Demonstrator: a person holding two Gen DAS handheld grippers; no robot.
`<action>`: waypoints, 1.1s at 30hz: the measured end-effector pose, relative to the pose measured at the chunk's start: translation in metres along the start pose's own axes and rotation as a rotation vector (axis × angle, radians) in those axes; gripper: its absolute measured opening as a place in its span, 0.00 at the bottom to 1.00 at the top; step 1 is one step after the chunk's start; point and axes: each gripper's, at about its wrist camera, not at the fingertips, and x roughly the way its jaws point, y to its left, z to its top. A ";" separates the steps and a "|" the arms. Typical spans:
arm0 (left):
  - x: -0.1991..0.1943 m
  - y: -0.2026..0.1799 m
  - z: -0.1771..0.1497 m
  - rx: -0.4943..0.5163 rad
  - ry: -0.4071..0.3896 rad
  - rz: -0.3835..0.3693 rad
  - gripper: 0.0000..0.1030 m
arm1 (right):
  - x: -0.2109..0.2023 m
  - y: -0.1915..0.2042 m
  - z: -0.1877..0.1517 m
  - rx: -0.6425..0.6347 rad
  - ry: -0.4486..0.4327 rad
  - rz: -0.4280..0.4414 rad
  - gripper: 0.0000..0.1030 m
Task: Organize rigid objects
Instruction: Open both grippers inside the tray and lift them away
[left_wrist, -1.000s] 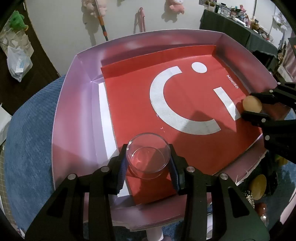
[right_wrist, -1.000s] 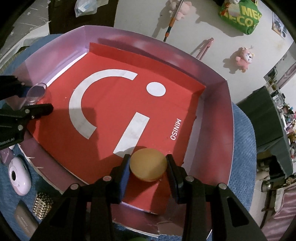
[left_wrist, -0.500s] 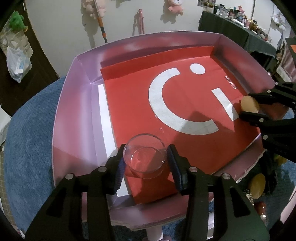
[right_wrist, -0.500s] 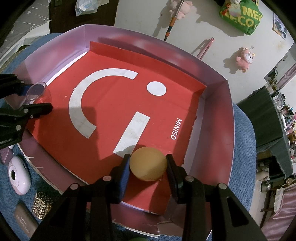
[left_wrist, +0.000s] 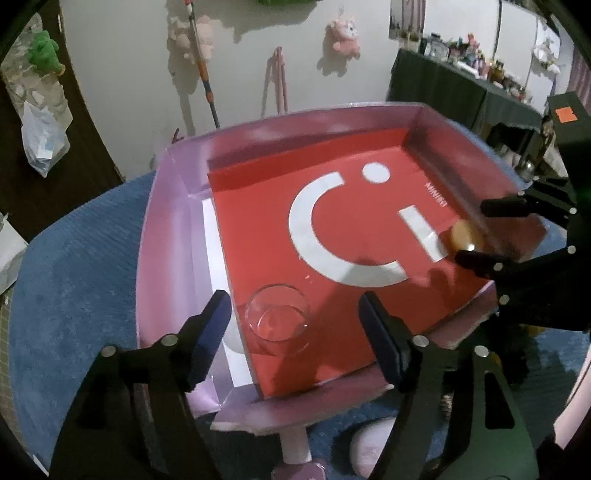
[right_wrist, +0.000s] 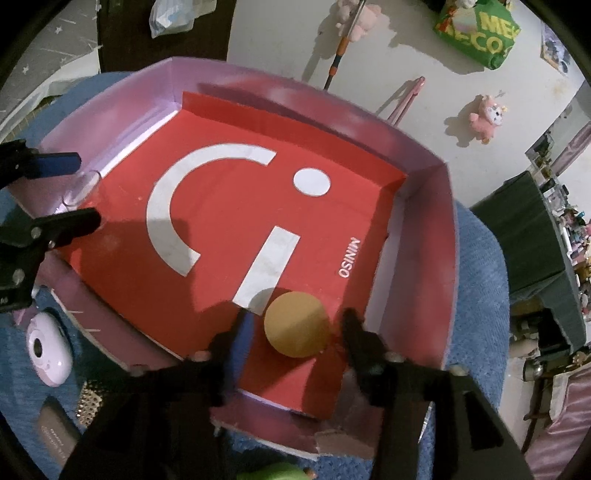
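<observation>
Blue carpet (left_wrist: 74, 280) lies under a pink box (left_wrist: 162, 266) with a red floor. The left gripper (left_wrist: 295, 321) has its jaws spread wide, and the clear glass cup (left_wrist: 277, 317) stands free between them, near the box's front corner. The right gripper (right_wrist: 295, 332) is spread too, with the round tan disc (right_wrist: 297, 325) lying loose between its jaws. If a finger bumps the cup while pulling back, it could tip or roll. A second ago both grippers were pinching these things; now they have let go.
</observation>
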 end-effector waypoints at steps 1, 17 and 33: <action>-0.003 0.000 0.001 -0.004 -0.008 -0.005 0.69 | -0.005 -0.001 -0.001 0.006 -0.014 0.006 0.61; -0.130 -0.007 -0.038 -0.091 -0.393 -0.079 0.92 | -0.168 -0.004 -0.051 0.116 -0.455 0.049 0.90; -0.165 -0.042 -0.134 -0.116 -0.557 0.015 0.95 | -0.200 0.049 -0.155 0.252 -0.653 0.039 1.00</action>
